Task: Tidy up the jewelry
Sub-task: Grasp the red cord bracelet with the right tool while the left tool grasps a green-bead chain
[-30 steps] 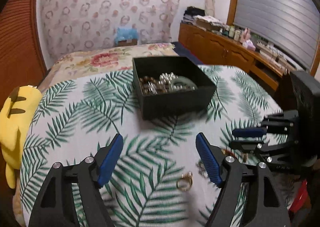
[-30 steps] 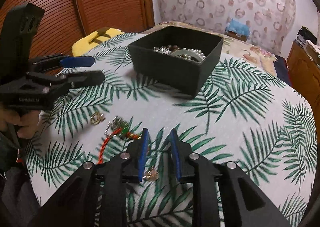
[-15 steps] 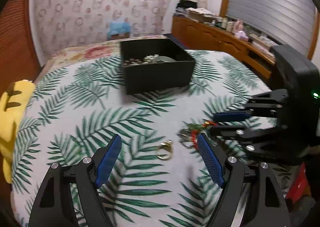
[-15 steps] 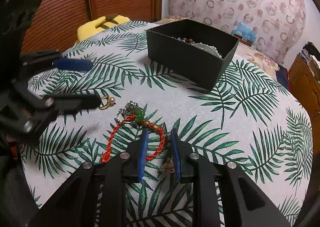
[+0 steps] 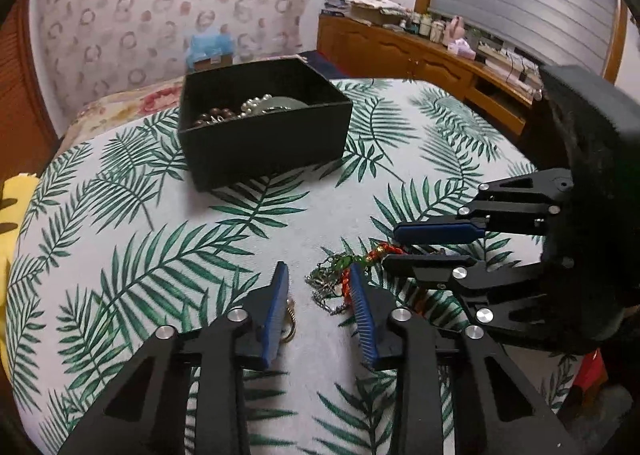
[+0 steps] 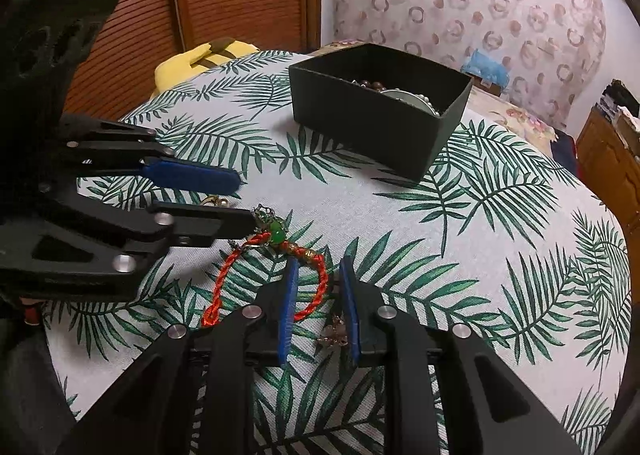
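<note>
Black jewelry box [image 5: 264, 127] stands open on the palm-leaf cloth [image 5: 120, 239] covering the tabletop; it holds brown beads, pearls and a pale green bangle [image 5: 280, 103]. Well short of the box, toward the cameras, lie the loose pieces. A red braided cord bracelet [image 6: 264, 275] with a green bead [image 6: 277, 233] rests flat on the cloth, its bead end touching a tangle of silver chain [image 5: 326, 285]. A gold ring [image 5: 290, 319] lies on the side of the chain away from the bracelet. The left tool [image 5: 318, 279] points down at the cloth with its jaws just drawn in from a wide spread; they stand part closed, the ring against the inner face of one blue pad [image 5: 276, 311], the chain just inside the other (no pinch visible). The right tool [image 6: 318, 269] sits over the bracelet's loop, jaws narrow but apart, the cord crossing between them and a small brownish trinket [image 6: 334, 333] lying by one pad; nothing is pinched. A yellow plush [image 6: 200, 59] lies beyond the cloth, to the side of the box.
</note>
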`<state>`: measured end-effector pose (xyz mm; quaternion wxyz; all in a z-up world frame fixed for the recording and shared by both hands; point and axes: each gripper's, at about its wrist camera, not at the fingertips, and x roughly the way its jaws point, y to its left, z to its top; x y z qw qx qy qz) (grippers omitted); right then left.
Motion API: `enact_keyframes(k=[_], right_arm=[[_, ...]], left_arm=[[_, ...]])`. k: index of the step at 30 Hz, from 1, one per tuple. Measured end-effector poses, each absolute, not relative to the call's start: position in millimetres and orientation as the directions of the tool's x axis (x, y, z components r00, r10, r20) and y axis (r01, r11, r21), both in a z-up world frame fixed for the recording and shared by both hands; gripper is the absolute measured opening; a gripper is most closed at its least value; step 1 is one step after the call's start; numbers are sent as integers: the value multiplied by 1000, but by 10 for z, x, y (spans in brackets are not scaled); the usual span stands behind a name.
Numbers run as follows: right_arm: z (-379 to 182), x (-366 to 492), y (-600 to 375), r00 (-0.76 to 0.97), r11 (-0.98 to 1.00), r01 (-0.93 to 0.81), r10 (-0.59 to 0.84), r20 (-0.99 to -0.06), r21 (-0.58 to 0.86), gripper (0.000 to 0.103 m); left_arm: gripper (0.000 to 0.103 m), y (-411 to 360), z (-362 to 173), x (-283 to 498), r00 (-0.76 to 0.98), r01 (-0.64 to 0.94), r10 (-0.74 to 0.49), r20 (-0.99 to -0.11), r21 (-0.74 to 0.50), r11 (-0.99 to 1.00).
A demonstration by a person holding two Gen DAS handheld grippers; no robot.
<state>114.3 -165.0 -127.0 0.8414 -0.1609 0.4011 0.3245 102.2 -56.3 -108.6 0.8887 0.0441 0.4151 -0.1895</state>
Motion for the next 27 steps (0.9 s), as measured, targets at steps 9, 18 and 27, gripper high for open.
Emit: enact_keyframes(k=[9,18,27], right_arm=[[-1273,1138,-1645,469,737,-676,415,-779,-14,23],[-1270,1133,-1645,471,737,-676,413,-779,-18,23],[-1269,1134,-1636,475,737,-676,409,-779,-25,23]], left_arm=[[15,-534,-1144,1184,548,370,-346,-762,-151,917],[14,-372,-940,1026,625,332,-333,-706,-145,932],[14,-219,-651,915,687,310,-337,-644,-159,937]])
